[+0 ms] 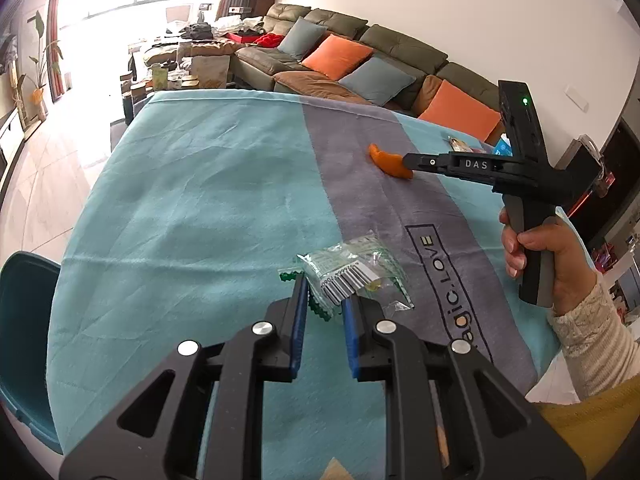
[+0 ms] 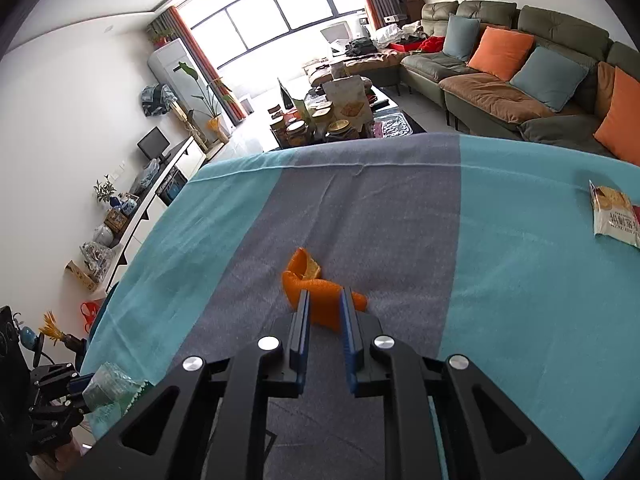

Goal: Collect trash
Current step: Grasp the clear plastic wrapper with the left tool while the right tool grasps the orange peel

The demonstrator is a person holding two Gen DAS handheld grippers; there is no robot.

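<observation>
Peel on tablecloth, packet right

Right gripper read "DAS" in white on its black body. Cloth had "agic.LOVE" printed in a dark outlined box on the grey stripe, first letters cut off by the left gripper. Snack bag print was too small to read.

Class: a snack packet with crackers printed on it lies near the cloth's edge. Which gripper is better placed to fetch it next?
Probably right. Both are occupied: the right gripper pinches curled orange peel, the left gripper a clear green-edged wrapper. The snack packet lies nearer the right.
</observation>
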